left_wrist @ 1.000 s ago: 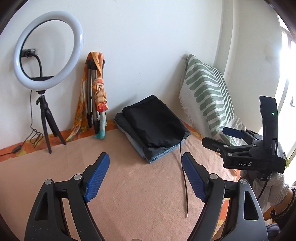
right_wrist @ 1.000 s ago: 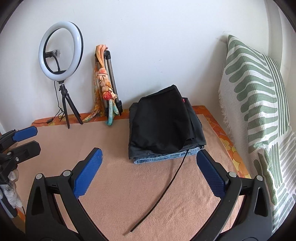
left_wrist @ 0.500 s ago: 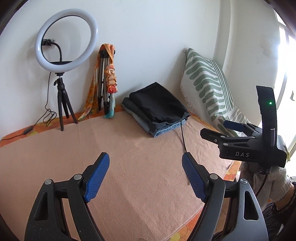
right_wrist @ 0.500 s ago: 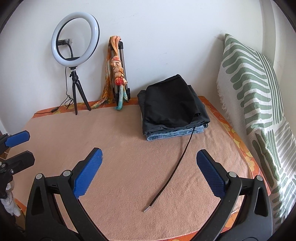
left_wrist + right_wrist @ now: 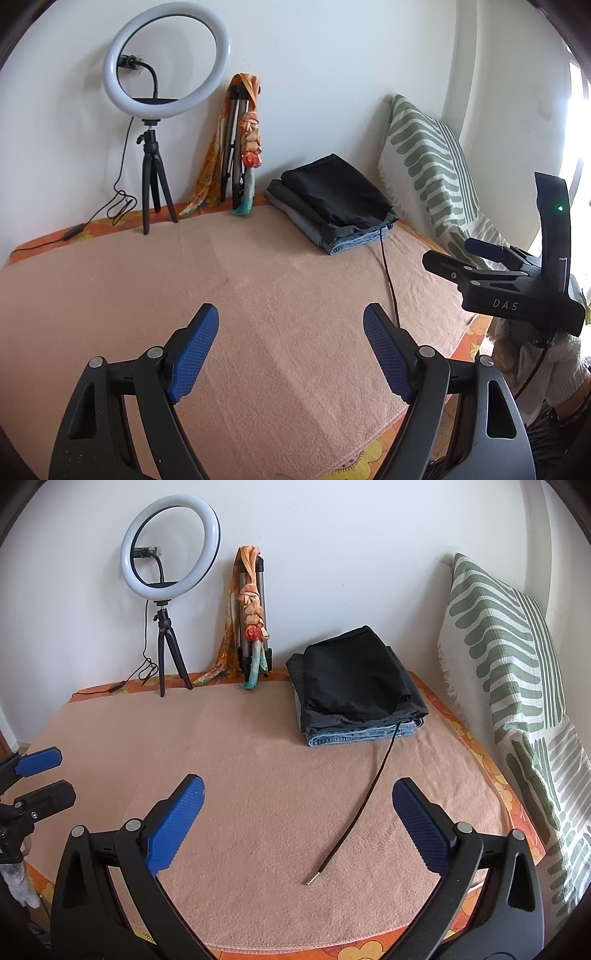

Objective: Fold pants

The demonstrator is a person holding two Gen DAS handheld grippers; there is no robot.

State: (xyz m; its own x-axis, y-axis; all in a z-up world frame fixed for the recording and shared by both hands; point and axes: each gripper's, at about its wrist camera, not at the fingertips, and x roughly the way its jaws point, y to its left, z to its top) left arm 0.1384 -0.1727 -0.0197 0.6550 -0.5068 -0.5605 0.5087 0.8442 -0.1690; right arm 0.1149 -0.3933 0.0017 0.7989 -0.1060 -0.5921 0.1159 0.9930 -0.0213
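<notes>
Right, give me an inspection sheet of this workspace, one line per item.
Surface: peach blanket over an orange floral sheet.
Job's things: folded black pants on top of folded jeans, stacked at the far right.
Clutter: black drawstring trailing from the stack towards the front, metal tip lying free.
Grippers: left gripper and right gripper both open, holding nothing, above the near edge.
Cables: ring light lead running down to the floral sheet at the back left.
Surroundings: ring light on a small tripod, folded tripod wrapped with an orange scarf against the wall, green-striped cushion on the right.
</notes>
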